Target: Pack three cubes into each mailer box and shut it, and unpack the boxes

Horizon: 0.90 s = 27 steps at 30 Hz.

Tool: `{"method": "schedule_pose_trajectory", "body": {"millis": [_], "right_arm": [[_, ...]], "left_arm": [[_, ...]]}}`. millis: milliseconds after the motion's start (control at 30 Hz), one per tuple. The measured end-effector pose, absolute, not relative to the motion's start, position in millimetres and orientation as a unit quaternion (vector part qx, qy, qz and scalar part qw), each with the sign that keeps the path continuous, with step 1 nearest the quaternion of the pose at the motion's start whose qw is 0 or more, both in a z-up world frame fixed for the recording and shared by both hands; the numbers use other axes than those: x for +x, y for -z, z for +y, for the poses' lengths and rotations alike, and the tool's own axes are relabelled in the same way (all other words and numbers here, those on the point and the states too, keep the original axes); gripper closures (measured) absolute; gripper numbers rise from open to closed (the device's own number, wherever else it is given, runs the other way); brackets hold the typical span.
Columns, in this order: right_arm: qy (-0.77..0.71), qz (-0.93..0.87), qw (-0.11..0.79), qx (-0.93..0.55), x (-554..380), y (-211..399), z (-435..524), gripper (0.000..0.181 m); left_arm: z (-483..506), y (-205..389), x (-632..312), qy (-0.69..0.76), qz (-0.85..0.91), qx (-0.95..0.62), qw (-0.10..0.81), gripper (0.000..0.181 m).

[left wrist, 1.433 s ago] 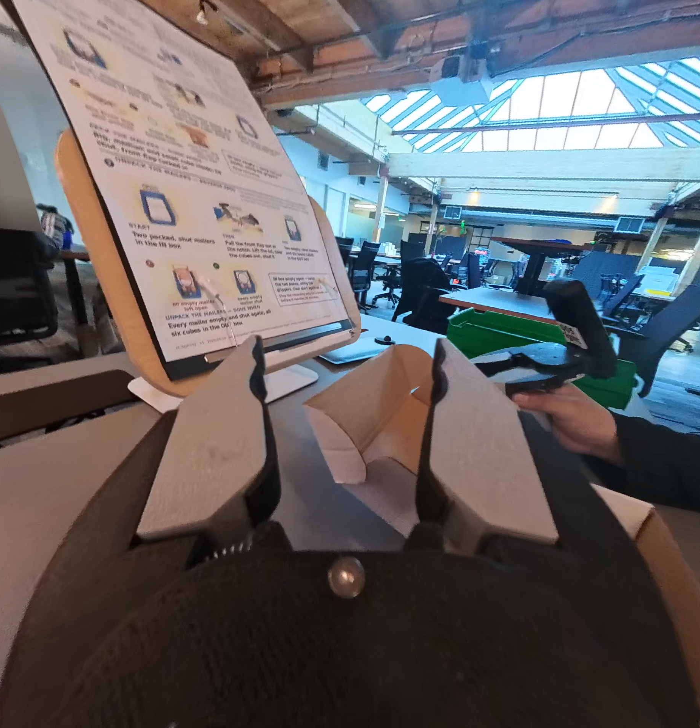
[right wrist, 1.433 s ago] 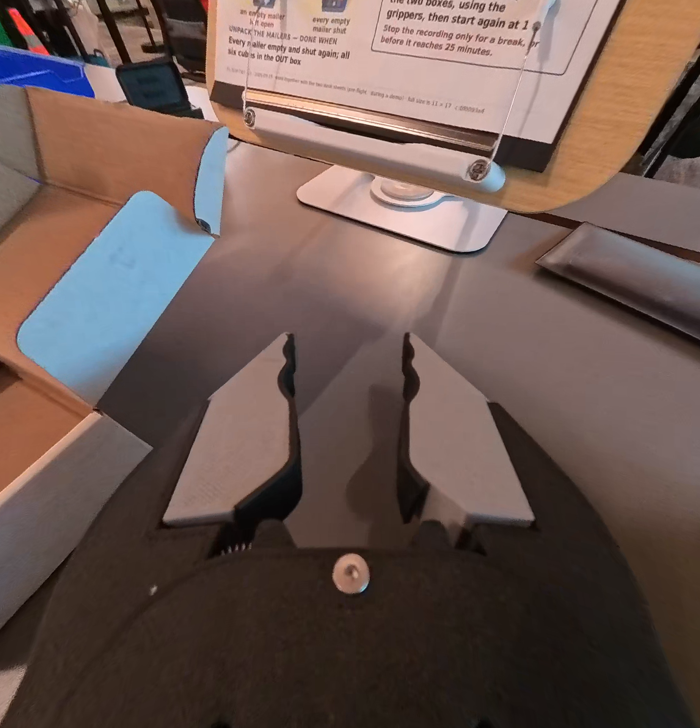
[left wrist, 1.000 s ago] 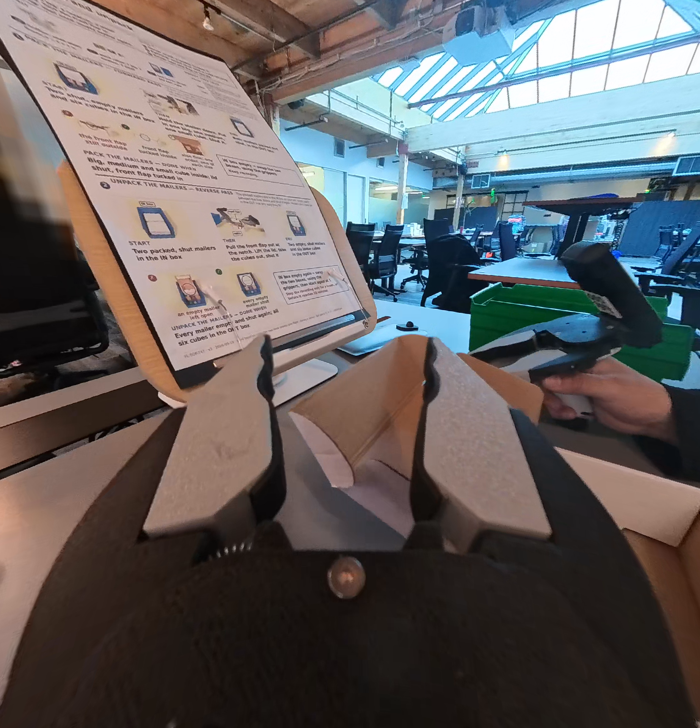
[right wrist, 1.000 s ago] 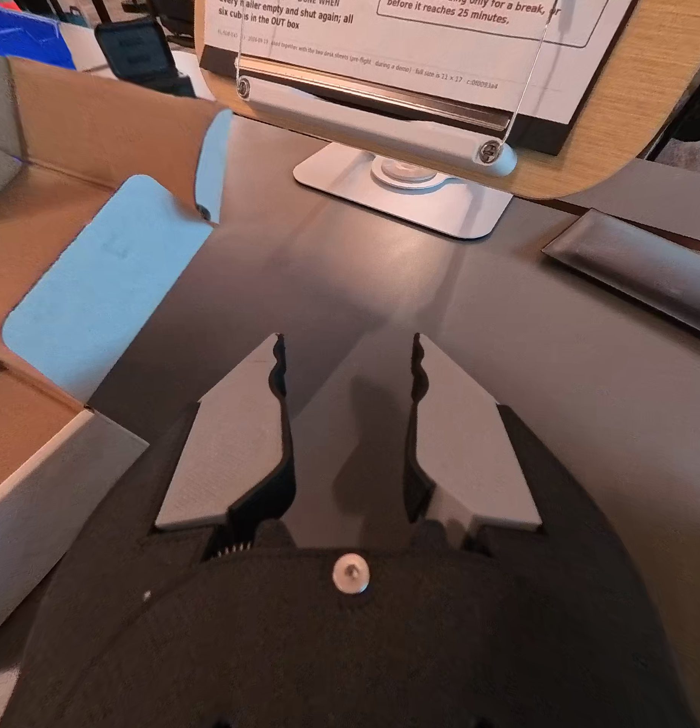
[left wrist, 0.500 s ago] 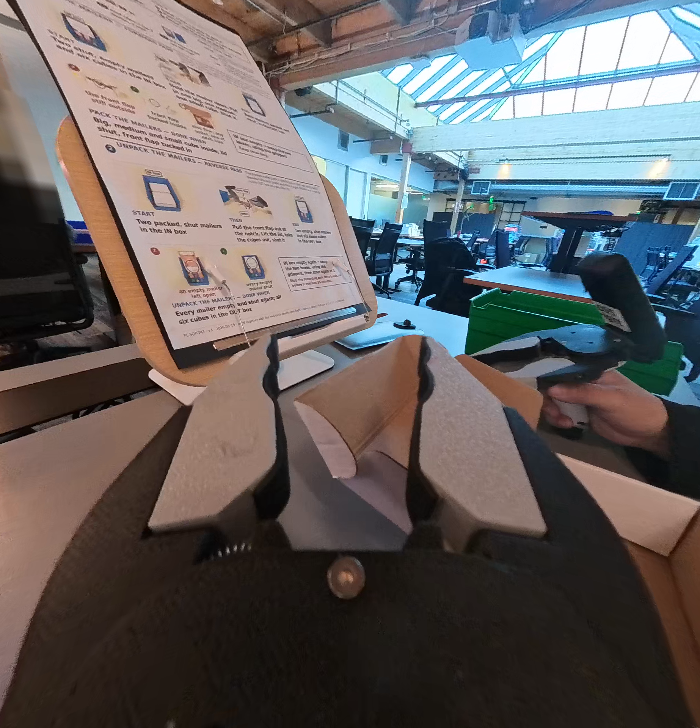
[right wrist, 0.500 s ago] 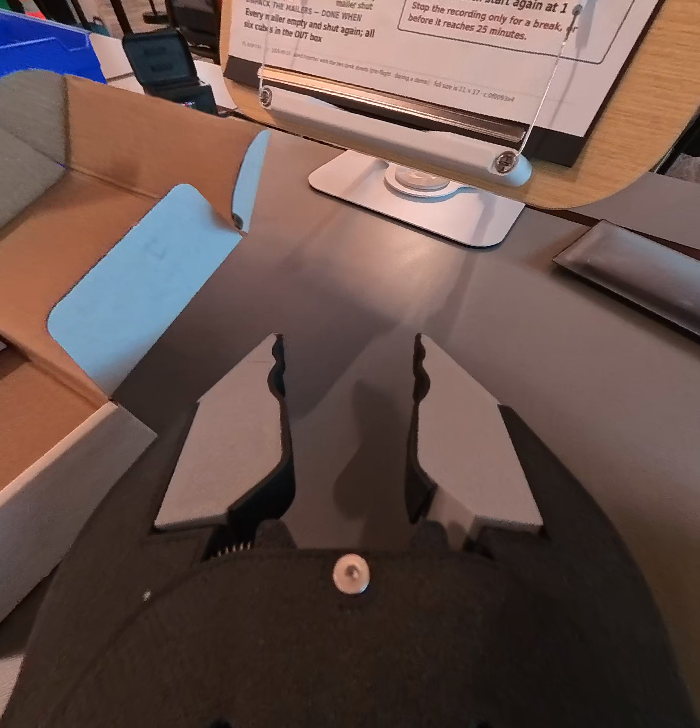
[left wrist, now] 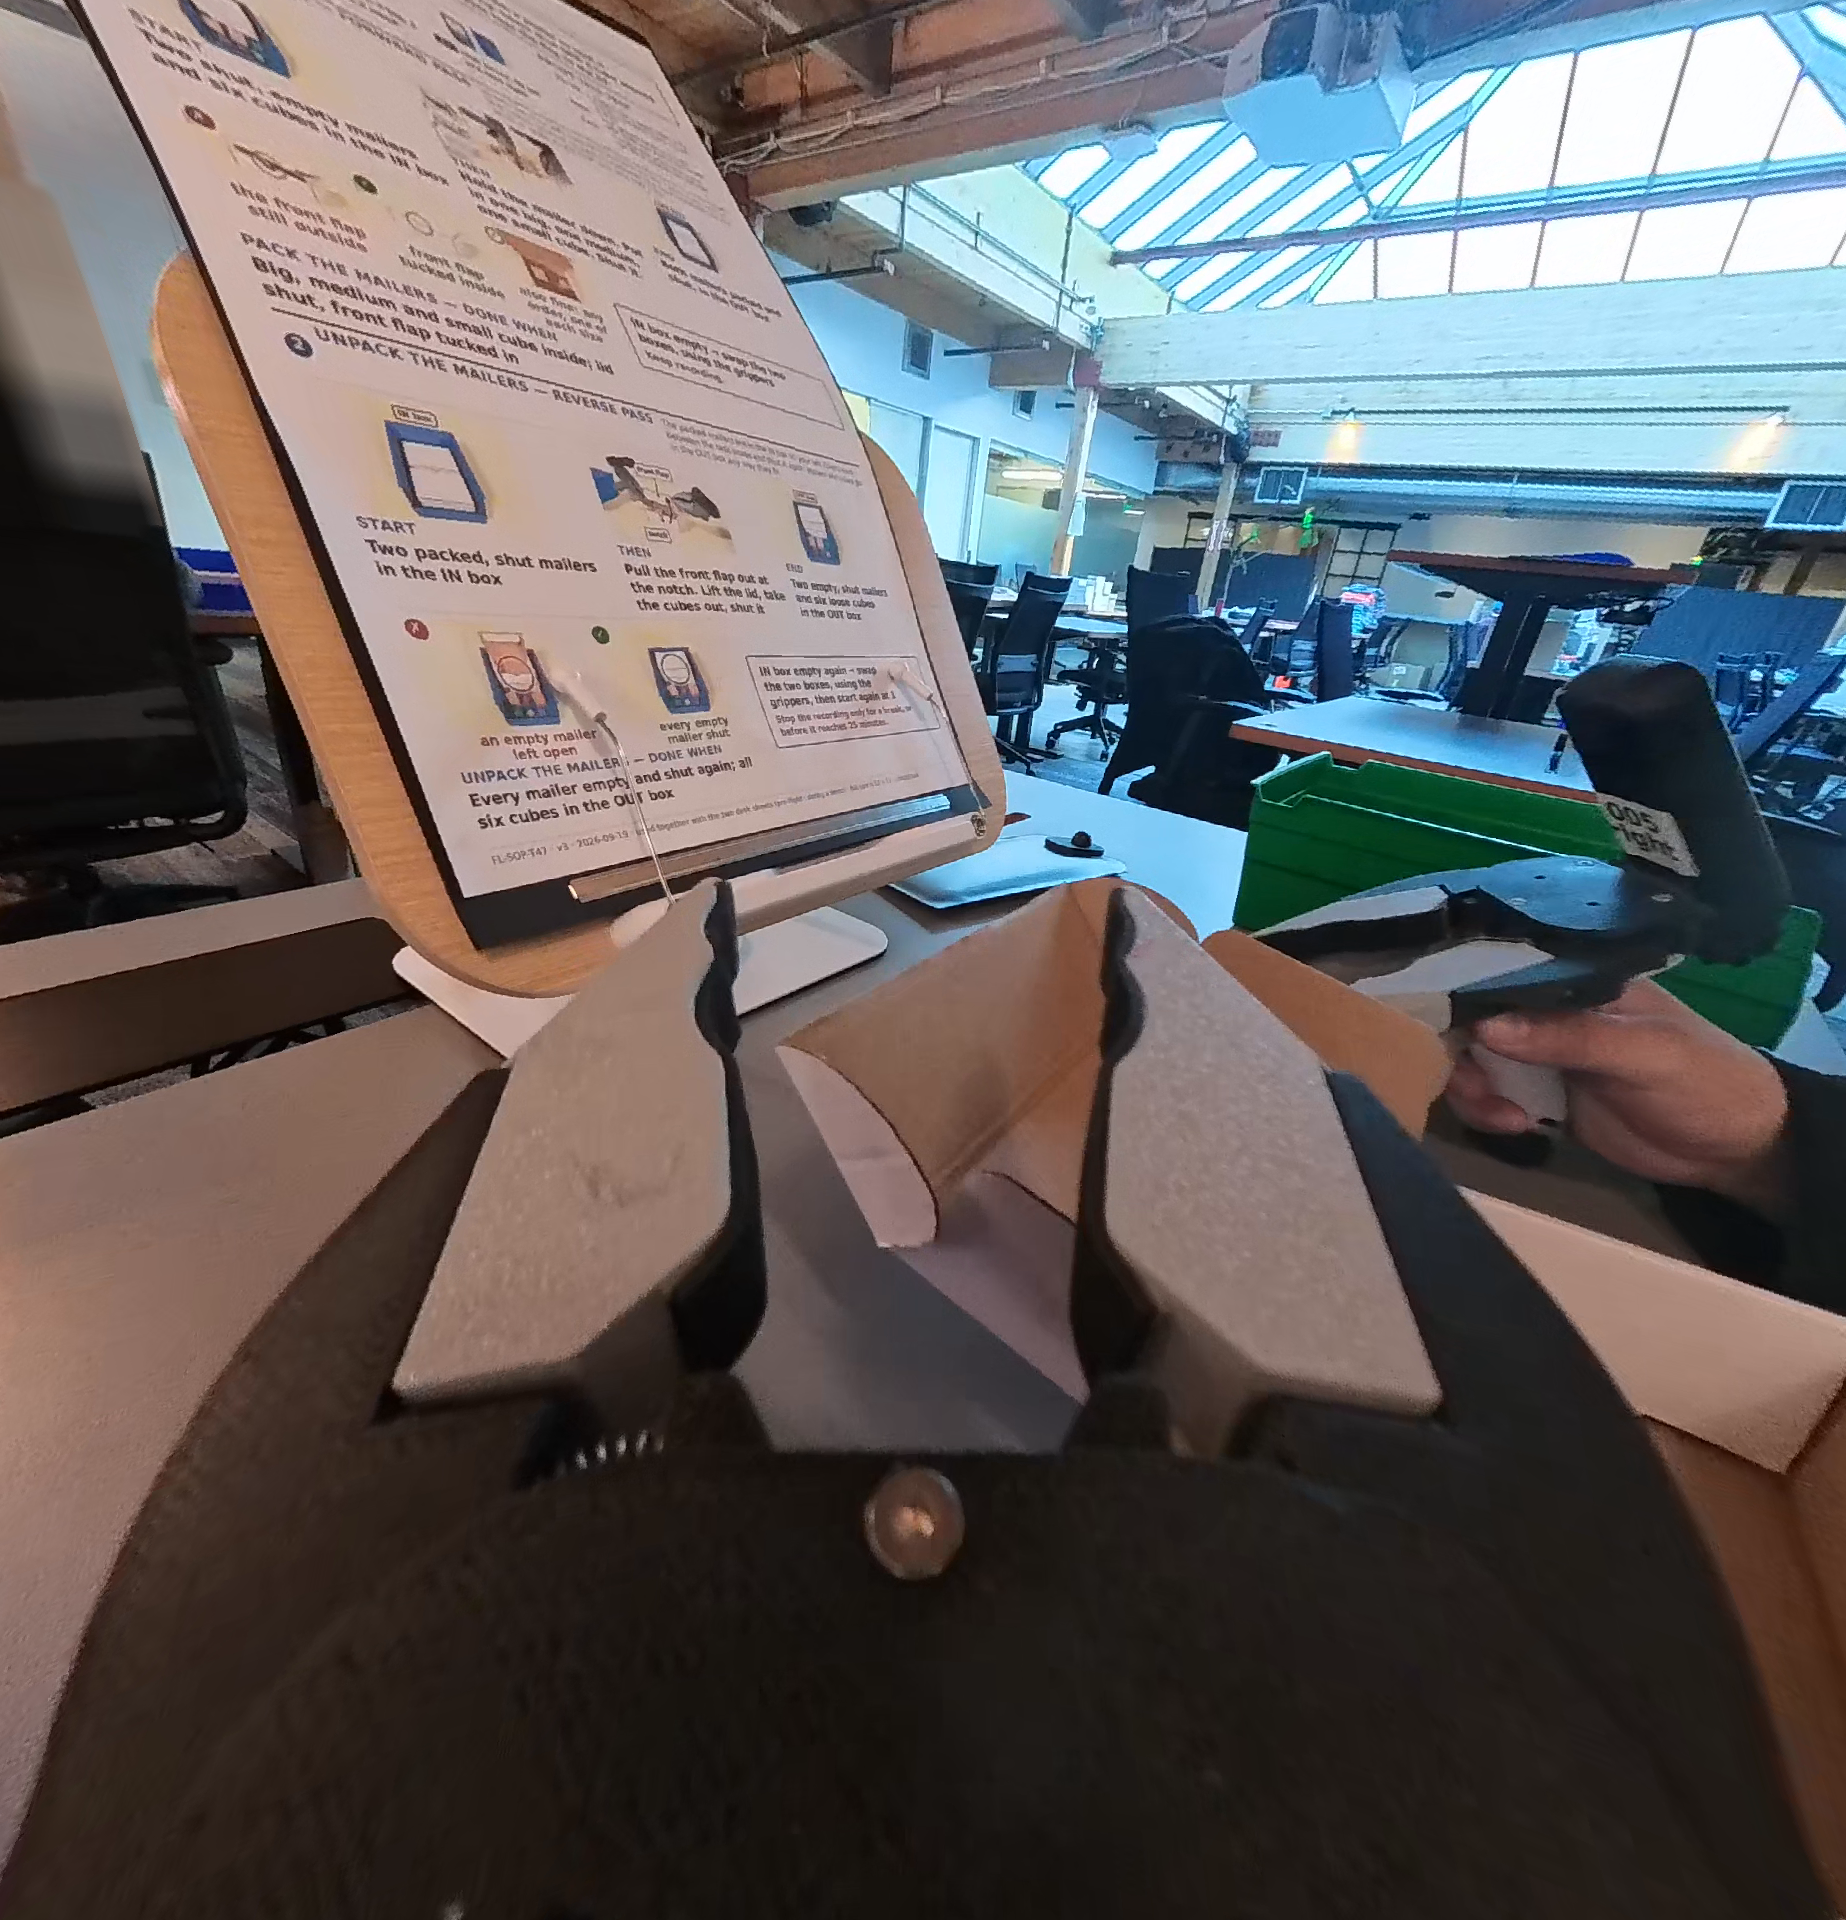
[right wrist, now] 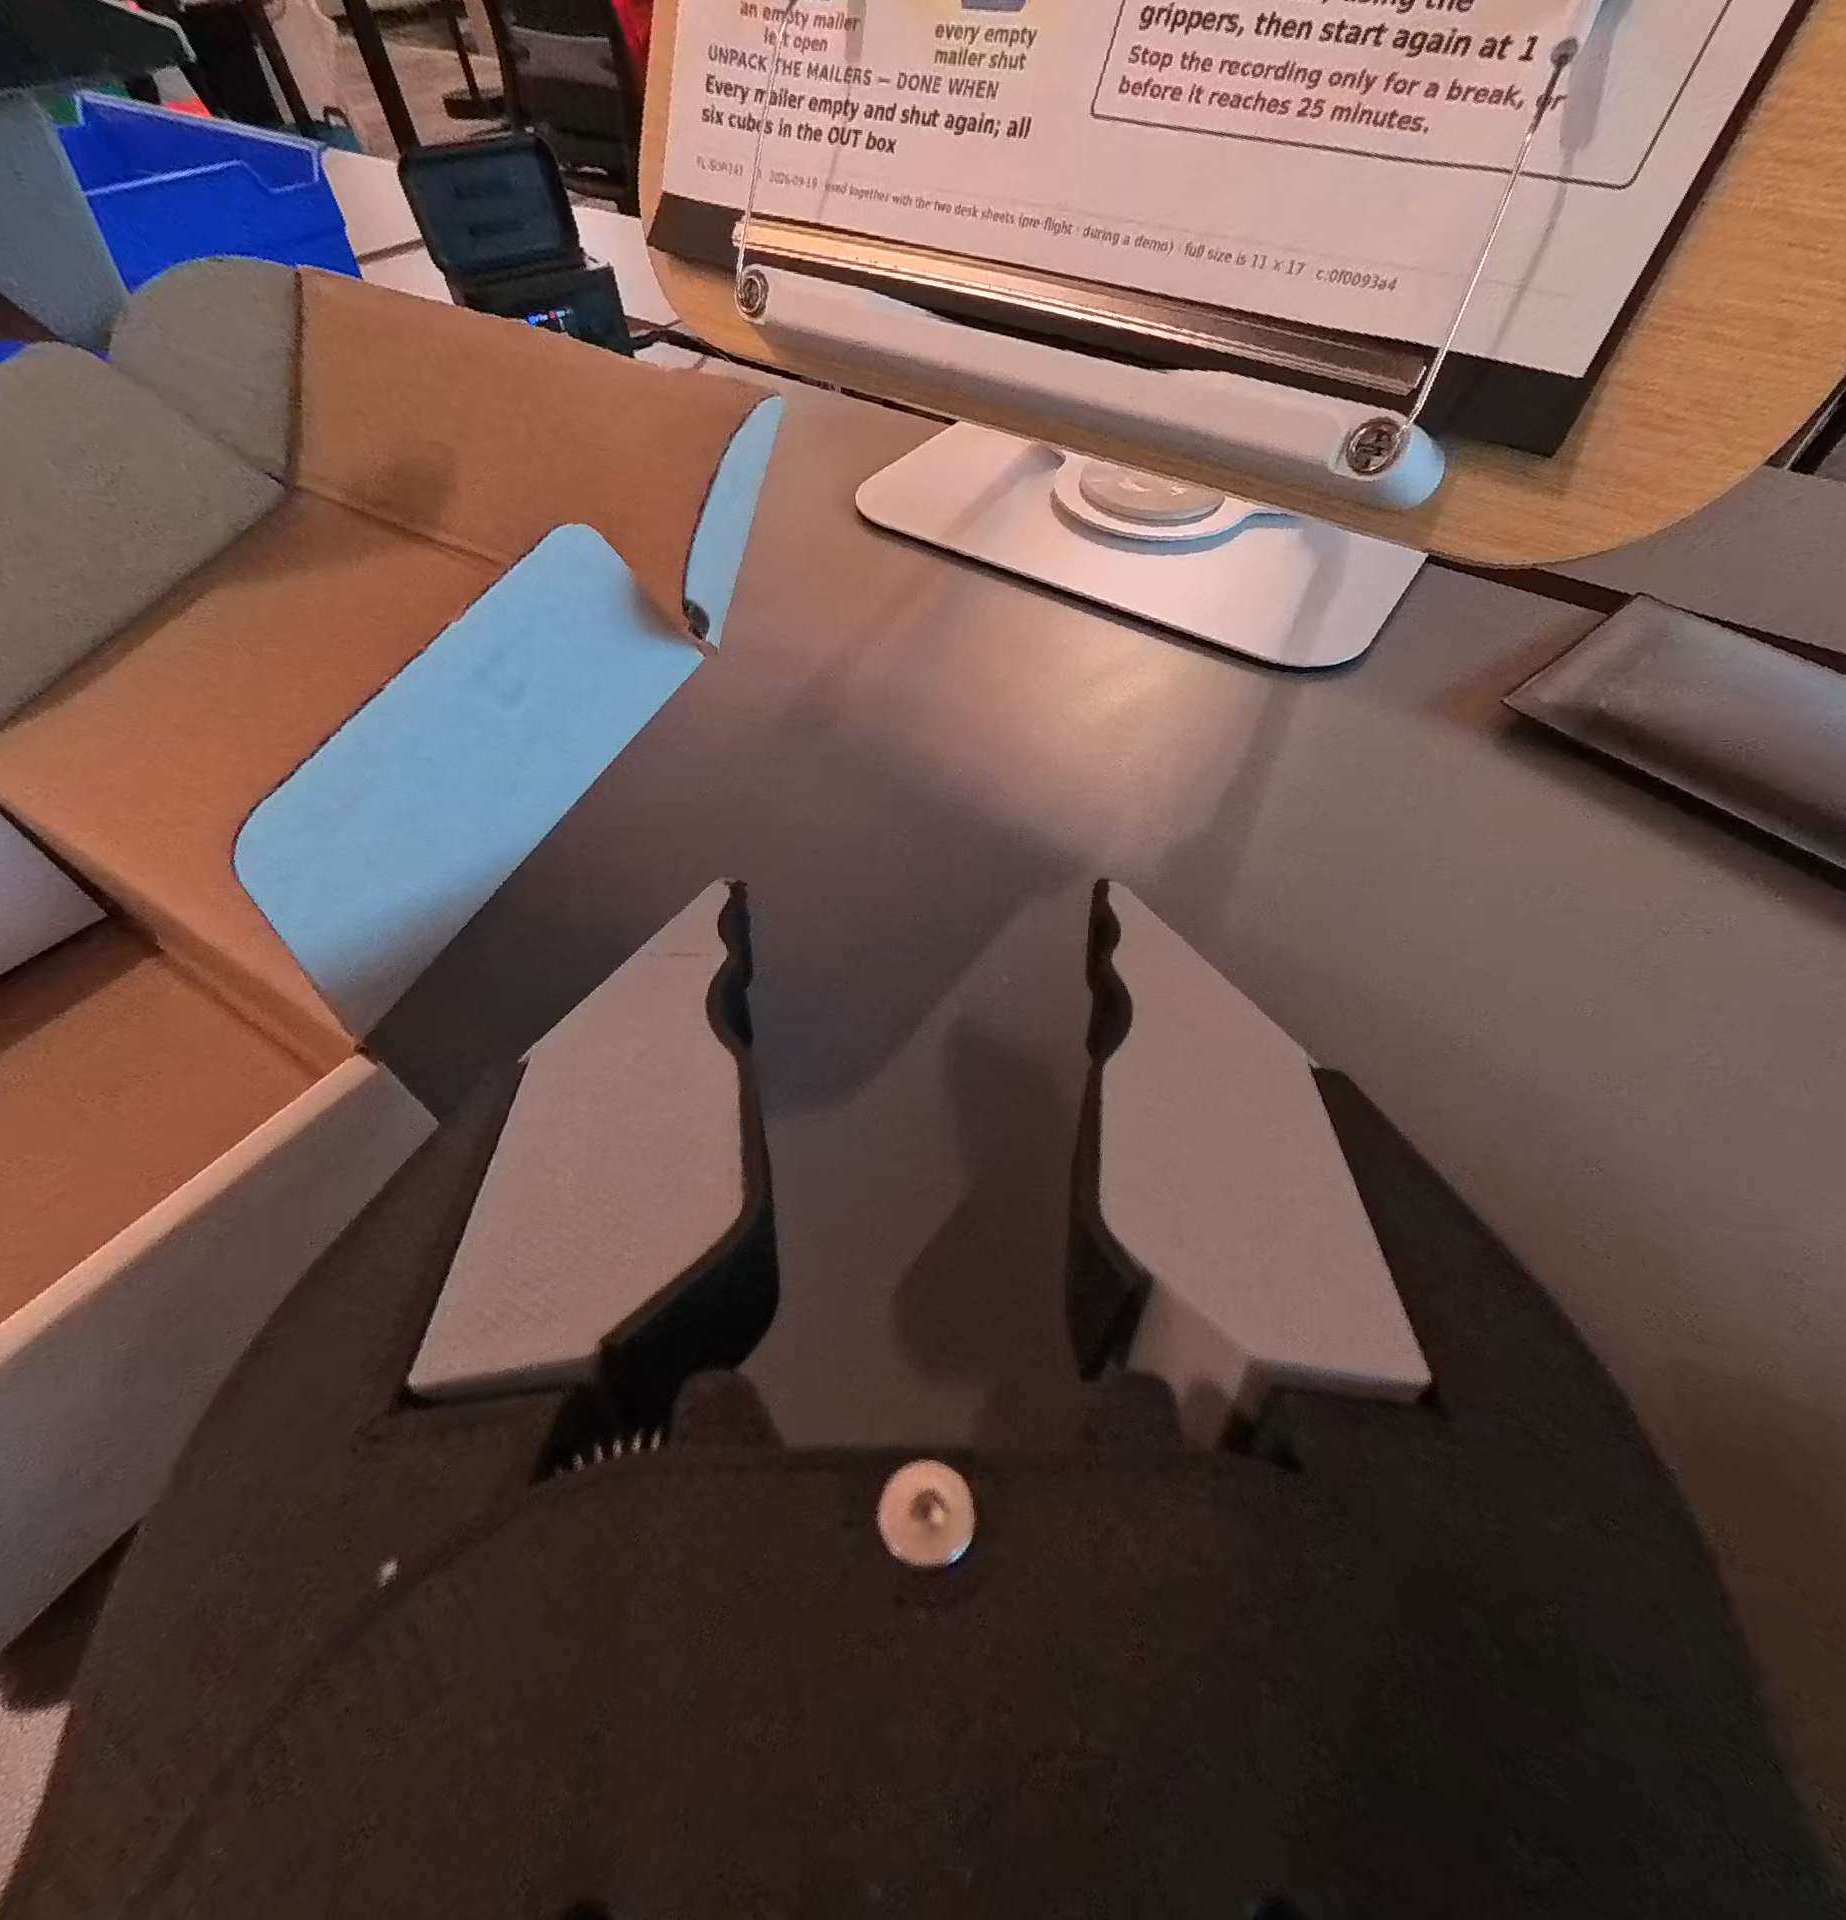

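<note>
My left gripper (left wrist: 914, 935) is open with nothing between its fingers; the open mailer box (left wrist: 960, 1049) lies just ahead, slightly right. My right gripper (right wrist: 914, 904) is also open over the bare table (right wrist: 1418, 935), with the mailer box on its left.

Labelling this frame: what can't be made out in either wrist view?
- Cubes: none visible in either view.
- Open brown cardboard mailer box interior: cut by the right view's left edge; the left gripper body covers it in the left view.
- Green plastic bin contents: hidden behind its wall.
</note>
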State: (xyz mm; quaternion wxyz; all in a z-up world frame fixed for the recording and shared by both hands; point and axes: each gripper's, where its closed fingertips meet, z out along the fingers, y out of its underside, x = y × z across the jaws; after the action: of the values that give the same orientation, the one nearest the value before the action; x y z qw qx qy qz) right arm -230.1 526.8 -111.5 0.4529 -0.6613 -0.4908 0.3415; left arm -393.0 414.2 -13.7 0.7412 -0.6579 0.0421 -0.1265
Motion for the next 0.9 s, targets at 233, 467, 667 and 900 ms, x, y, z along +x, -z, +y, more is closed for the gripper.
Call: {"method": "schedule_pose_trajectory", "body": {"millis": [233, 467, 667, 900], "right_arm": [[-0.342, -0.494, 0.457, -0.656, -231, 110, 524, 0.119], [-0.341, -0.493, 0.462, -0.654, -231, 109, 524, 0.119], [-0.340, -0.493, 0.464, -0.653, -231, 108, 524, 0.120], [-0.335, -0.494, 0.469, -0.651, -231, 108, 524, 0.121]], "left_arm": [[412, 11, -397, 0.108, 0.037, -0.653, 0.748, 0.113], [410, 8, -403, 0.096, 0.028, -0.650, 0.753, 0.114], [406, 3, -405, 0.082, 0.027, -0.644, 0.760, 0.116], [407, 5, -403, 0.084, 0.031, -0.648, 0.757, 0.116]]}}
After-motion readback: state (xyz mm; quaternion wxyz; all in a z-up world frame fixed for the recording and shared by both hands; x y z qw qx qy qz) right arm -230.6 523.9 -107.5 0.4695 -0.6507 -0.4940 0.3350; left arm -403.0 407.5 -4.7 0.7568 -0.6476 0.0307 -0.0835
